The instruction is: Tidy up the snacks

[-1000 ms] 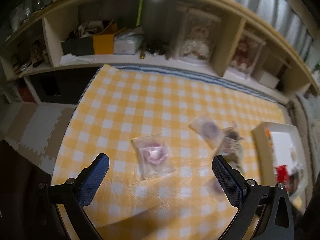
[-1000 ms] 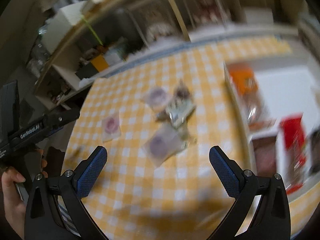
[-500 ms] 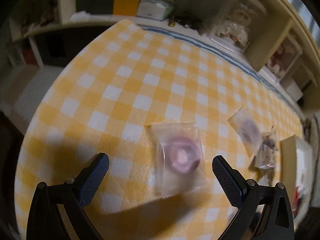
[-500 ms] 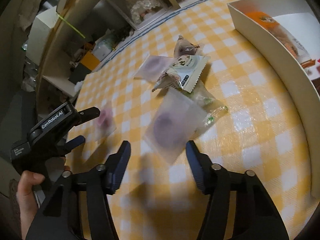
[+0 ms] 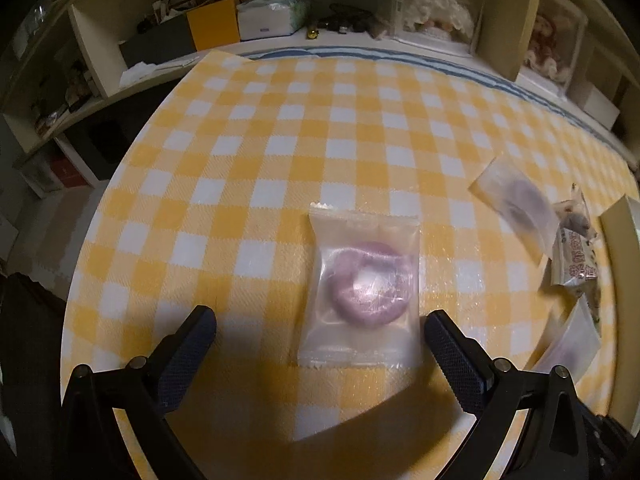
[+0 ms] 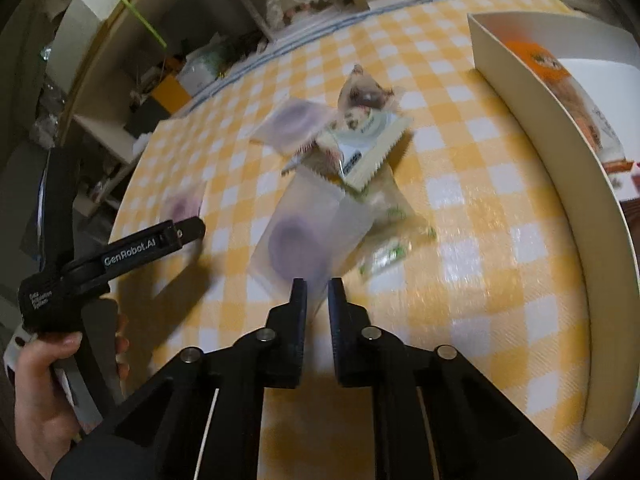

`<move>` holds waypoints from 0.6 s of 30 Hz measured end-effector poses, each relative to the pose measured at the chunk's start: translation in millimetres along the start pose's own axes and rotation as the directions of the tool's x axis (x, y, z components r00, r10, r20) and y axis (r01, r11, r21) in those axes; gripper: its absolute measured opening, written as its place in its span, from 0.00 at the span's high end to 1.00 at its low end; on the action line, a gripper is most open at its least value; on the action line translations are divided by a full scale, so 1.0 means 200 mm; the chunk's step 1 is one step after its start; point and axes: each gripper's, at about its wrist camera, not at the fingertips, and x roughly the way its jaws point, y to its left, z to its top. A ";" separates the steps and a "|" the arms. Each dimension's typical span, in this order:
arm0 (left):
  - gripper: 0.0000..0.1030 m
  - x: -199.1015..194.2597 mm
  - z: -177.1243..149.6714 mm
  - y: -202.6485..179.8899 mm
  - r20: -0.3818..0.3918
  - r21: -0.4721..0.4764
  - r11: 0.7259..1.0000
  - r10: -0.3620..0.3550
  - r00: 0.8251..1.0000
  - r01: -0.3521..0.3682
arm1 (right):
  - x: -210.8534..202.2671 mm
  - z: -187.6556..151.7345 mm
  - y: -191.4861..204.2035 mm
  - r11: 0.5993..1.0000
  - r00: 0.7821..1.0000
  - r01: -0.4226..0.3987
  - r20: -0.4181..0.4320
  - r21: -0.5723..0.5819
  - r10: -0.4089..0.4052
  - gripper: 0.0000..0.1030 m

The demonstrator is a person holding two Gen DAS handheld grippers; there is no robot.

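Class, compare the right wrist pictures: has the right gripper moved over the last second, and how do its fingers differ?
Yes. The right gripper has come down toward the frosted doughnut packet on the checked tablecloth, and its wide-open fingers have closed on the packet's near edge.

Yellow-and-white checks, purple sweets

The tablecloth [image 5: 280, 152] is yellow-and-white gingham with a blue-striped far edge; the clear packet [image 5: 362, 292] holds a pinkish-purple ring (frosted film), the box [image 6: 560, 168] wall is cream, and the gripper pads [image 5: 188, 356] are dark blue.
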 end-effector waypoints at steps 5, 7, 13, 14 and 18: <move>0.02 -0.02 0.01 0.03 0.005 -0.071 0.996 -0.048 0.999 0.048 | -0.04 -0.04 -0.03 0.999 0.998 0.029 -0.046 -0.016 -0.030 0.98; 0.06 -0.03 0.02 0.05 0.008 -0.083 0.995 -0.048 0.999 0.049 | -0.06 -0.04 -0.04 0.999 0.998 0.040 -0.055 -0.014 -0.041 0.98; 0.17 -0.03 0.02 -0.03 0.050 -0.014 0.999 -0.040 0.998 0.041 | -0.14 -0.03 -0.08 0.999 1.000 0.003 -0.020 0.037 -0.002 0.98; 0.24 -0.02 0.02 -0.06 0.057 0.017 1.000 -0.024 0.998 0.023 | -0.15 -0.03 -0.07 0.999 1.000 -0.005 -0.014 0.038 0.006 0.97; 0.52 -0.01 0.02 -0.14 0.092 0.064 0.997 -0.053 0.994 0.047 | -0.17 -0.01 -0.03 0.999 1.000 -0.018 0.011 0.027 0.017 0.97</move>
